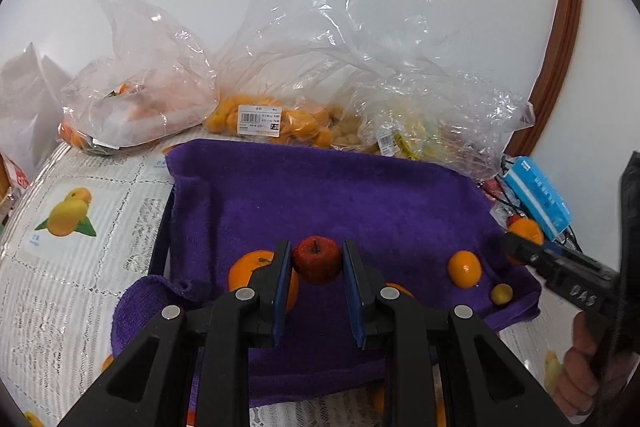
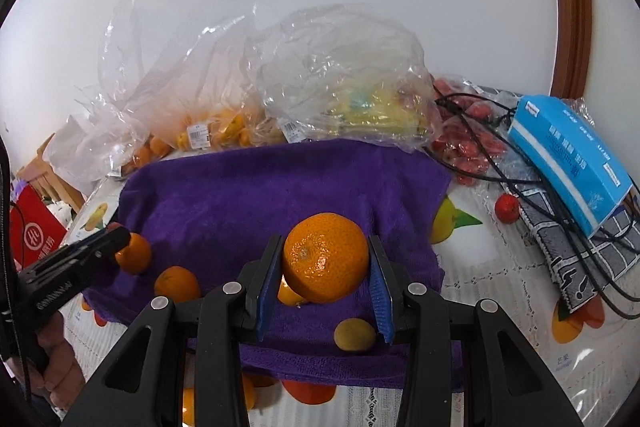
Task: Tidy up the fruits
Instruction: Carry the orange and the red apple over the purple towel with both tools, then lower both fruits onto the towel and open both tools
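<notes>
White wall is backing a fruit-print tablecloth where a purple towel is lying. Left gripper is pinching a small red apple above it; right gripper is clamping an orange. Only the right view is showing the red box.

Left gripper: black plastic frame, angular struts with triangular cut-outs, four round silver screw heads across the linkage. Fingers are flat black plates lined with blue ribbed pads.

Right gripper: same build, black struts, four silver screws, blue pads on the fingers.

Seen side-on, each gripper body is a black pistol-like block with pale embossed lettering. A black cable hangs at the left unit's handle.
</notes>
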A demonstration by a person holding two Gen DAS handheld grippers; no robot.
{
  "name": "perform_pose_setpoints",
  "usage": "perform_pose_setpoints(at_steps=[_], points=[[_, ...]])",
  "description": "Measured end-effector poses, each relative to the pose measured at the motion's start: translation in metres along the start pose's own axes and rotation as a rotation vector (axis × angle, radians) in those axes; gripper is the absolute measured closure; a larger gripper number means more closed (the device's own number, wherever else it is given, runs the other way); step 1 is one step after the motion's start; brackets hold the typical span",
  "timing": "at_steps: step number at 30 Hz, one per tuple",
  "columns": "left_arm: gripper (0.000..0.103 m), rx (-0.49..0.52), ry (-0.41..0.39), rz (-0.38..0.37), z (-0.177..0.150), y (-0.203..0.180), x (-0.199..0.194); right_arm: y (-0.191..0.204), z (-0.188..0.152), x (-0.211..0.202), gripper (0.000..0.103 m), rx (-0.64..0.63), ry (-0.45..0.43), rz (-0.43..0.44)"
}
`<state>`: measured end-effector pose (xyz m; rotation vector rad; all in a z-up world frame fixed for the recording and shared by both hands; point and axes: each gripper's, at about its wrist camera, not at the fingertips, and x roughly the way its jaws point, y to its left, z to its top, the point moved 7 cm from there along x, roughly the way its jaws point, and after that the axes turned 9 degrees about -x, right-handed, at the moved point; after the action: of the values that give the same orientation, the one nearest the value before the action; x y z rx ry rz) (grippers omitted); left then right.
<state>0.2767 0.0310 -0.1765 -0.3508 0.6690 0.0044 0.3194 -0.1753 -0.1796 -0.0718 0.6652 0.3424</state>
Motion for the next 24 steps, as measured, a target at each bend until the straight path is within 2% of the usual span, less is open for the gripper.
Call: perform_pose_setpoints(at_steps=[5, 24], points=[[0.079, 0.007, 0.013, 0.002, -0.005, 0.0, 0.007, 0.003, -0.01, 0.014, 0.063, -0.019, 0.052, -0.003], [0.079, 0.013, 0.063, -0.014, -0.014, -0.006, 0.02, 0.001, -0.02, 0.026, 0.063, 0.009, 0.08, 0.005]])
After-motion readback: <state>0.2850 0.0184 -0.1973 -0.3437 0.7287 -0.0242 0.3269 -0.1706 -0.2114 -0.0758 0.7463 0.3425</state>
